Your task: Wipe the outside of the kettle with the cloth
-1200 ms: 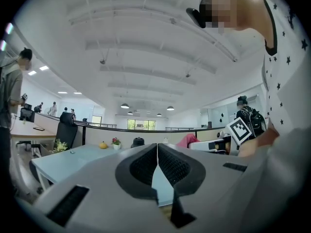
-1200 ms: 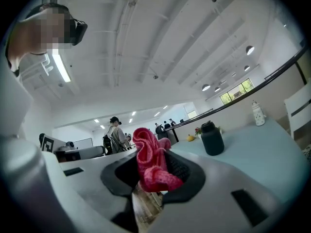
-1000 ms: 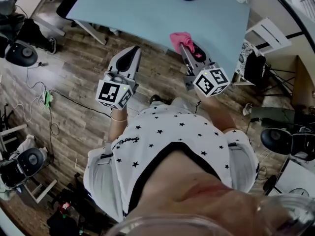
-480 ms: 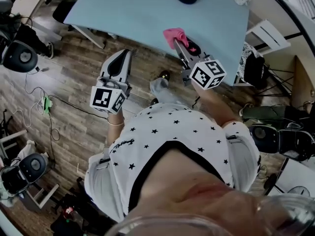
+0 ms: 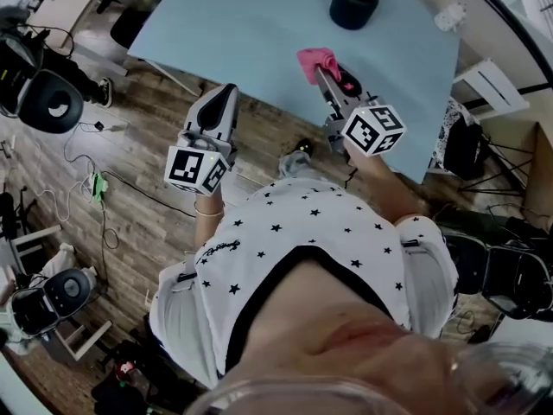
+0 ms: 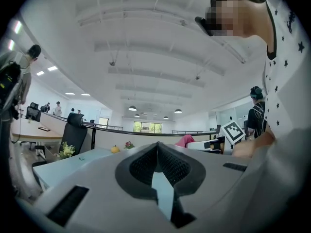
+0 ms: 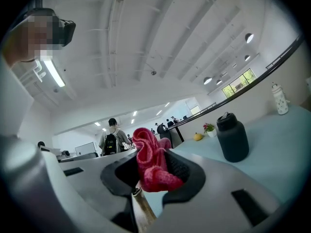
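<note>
A black kettle [image 5: 354, 3] with a lid stands upright on the far part of the light-blue table [image 5: 259, 24]. It also shows in the right gripper view as the kettle [image 7: 232, 137], ahead and to the right of the jaws. My right gripper [image 5: 325, 73] is shut on a bunched pink cloth [image 5: 314, 60] over the table's near edge, well short of the kettle. The cloth [image 7: 151, 164] bulges out between the jaws. My left gripper [image 5: 221, 102] is shut with nothing in it and hangs over the floor just off the table's near edge. Its closed tips [image 6: 158, 147] point across the table.
A small white object [image 5: 450, 17] sits at the table's far right corner. White chairs [image 5: 492, 89] stand right of the table. Office chairs [image 5: 54, 100] and cables [image 5: 95, 180] lie on the wooden floor to the left. A yellow fruit [image 7: 198, 137] and flowers [image 7: 209, 128] are at the table's far side.
The table and kettle have come nearer and lower in the head view. Both grippers moved forward toward the table, and the cloth stays in the right one.
</note>
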Tool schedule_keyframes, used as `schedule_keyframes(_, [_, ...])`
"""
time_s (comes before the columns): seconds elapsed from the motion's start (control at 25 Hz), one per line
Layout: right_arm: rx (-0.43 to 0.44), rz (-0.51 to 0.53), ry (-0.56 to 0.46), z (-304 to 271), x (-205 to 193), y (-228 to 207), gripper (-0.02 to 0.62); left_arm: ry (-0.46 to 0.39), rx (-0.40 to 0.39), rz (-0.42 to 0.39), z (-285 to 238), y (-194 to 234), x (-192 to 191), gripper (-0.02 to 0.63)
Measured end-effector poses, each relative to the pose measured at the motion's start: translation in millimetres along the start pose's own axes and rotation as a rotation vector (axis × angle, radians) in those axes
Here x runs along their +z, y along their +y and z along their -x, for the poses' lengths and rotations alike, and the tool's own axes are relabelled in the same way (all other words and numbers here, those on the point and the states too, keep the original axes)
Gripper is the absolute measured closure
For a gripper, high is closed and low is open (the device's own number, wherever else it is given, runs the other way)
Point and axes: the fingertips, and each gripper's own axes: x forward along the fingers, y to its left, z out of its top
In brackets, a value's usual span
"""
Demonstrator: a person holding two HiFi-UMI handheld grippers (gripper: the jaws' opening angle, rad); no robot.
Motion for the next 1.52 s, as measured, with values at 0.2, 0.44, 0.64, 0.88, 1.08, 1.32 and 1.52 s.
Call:
schedule_keyframes(0.2, [-0.032, -0.014, -0.024, -14, 17, -33, 0.489, -0.01, -0.018, -0.012, -38, 12, 8, 0.577])
schedule_keyframes(0.44, [-0.065, -0.04, -0.027, -32, 37, -87, 0.489, 0.007, -0.058, -0.005, -104, 16, 13, 0.577])
schedule_keyframes(0.64, [-0.1, -0.058, -0.048, -33, 47, -121, 0.489, 0.031, -0.076, -0.01, -142, 19, 10, 0.577])
schedule_keyframes(0.88, [-0.161, -0.094, -0.07, -29, 54, -157, 0.489, 0.059, -0.133, -0.039, -182, 14, 13, 0.577])
schedule_keyframes(1.08, [-0.183, -0.114, -0.069, -35, 53, -180, 0.489, 0.08, -0.145, -0.043, -206, 17, 8, 0.577])
schedule_keyframes(1.32, [-0.212, -0.107, -0.066, -45, 54, -190, 0.489, 0.101, -0.178, -0.032, -222, 25, 1, 0.577])
schedule_keyframes(1.52, [-0.268, -0.011, -0.07, -58, 66, -190, 0.49, 0.093, -0.236, -0.01, -238, 32, -5, 0.577])
